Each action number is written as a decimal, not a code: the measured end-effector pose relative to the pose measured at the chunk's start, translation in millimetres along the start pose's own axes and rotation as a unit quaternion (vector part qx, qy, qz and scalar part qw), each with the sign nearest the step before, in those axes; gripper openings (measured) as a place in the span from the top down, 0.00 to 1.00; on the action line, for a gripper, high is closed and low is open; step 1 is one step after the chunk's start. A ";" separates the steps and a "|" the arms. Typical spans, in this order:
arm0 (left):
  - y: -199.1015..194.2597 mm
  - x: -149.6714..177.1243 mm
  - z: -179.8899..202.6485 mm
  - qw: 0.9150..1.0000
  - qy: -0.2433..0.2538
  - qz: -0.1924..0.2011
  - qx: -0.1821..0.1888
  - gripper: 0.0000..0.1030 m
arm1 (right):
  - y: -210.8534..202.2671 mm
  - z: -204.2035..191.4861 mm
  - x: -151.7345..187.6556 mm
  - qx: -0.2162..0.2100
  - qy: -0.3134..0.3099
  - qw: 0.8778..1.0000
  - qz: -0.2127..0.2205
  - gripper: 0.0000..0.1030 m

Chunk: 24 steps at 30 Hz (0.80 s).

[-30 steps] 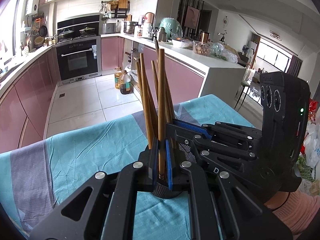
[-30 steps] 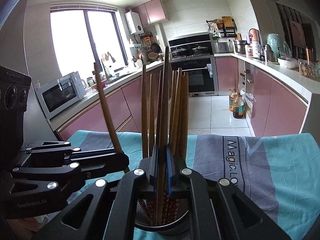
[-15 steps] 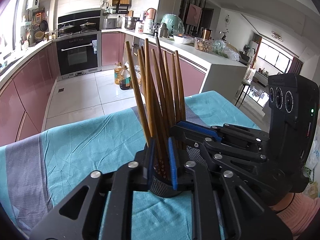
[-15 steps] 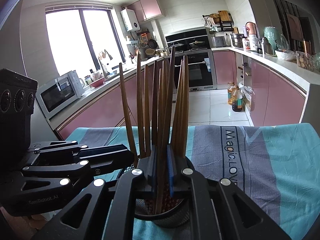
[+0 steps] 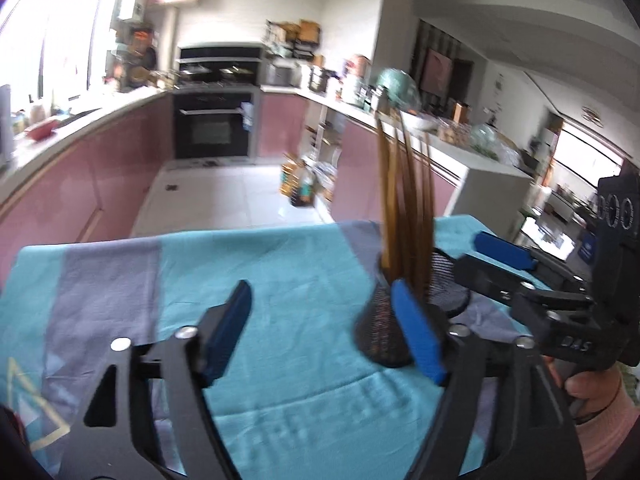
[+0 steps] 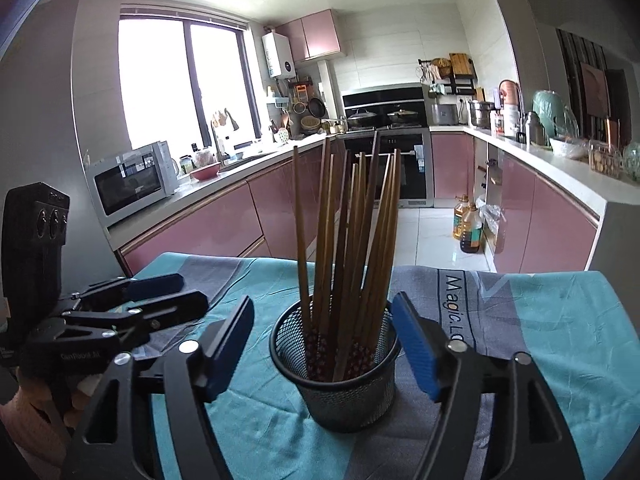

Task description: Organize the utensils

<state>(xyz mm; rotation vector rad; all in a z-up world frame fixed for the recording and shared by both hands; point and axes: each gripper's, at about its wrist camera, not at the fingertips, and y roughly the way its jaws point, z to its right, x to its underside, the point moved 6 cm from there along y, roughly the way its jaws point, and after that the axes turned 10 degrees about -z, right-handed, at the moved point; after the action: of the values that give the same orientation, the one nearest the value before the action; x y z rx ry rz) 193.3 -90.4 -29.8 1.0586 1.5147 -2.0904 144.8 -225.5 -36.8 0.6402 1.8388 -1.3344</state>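
The brown wooden chopsticks (image 6: 346, 240) stand bunched in the black wire-mesh cup (image 6: 340, 392) on the teal-and-grey tablecloth (image 6: 560, 344). The right gripper (image 6: 324, 344) has just spread wide, straddling the cup untouching; the left gripper (image 5: 320, 332), likewise just opened, gapes empty beside it.

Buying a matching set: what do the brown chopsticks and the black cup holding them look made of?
The brown chopsticks look like dark wood with a matte finish and patterned lower ends. The black cup looks like painted metal mesh, since you can see through its wall.
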 end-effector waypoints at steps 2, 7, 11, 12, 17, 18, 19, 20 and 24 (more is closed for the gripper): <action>-10.4 4.1 -10.8 1.000 -0.011 0.013 -0.013 0.09 | -3.1 -5.4 3.1 0.004 -0.006 1.000 0.005 0.18; -35.5 17.8 -27.7 0.997 -0.025 0.050 -0.053 0.05 | -11.8 -21.5 10.0 0.024 -0.027 0.999 0.018 0.07; -55.8 31.1 -33.5 0.994 -0.030 0.070 -0.079 0.05 | -22.6 -29.0 14.1 0.041 -0.030 0.998 0.034 0.07; -61.3 33.9 -35.1 0.993 -0.032 0.075 -0.081 0.05 | -25.7 -30.5 14.6 0.040 -0.027 0.998 0.038 0.07; -87.9 44.9 -36.8 0.990 -0.032 0.102 -0.097 0.05 | -33.6 -38.7 18.5 0.050 -0.026 0.997 0.051 0.07; -92.2 45.8 -35.1 0.989 -0.032 0.105 -0.100 0.05 | -34.6 -40.3 19.8 0.051 -0.027 0.997 0.052 0.07; -96.3 47.8 -35.0 0.988 -0.033 0.108 -0.101 0.05 | -35.3 -41.1 21.8 0.051 -0.027 0.997 0.052 0.07; -99.4 50.2 -34.6 0.988 -0.033 0.110 -0.100 0.05 | -35.7 -41.9 22.7 0.052 -0.027 0.997 0.053 0.07; -111.4 51.6 -36.2 0.987 -0.037 0.119 -0.104 0.05 | -40.2 -46.5 26.8 0.062 -0.030 0.996 0.062 0.07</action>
<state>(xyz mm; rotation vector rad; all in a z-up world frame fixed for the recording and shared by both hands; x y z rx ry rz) 99.3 -8.9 0.0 1.0165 1.4549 -1.7485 85.2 -195.7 -28.3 0.7592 1.6510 -1.3781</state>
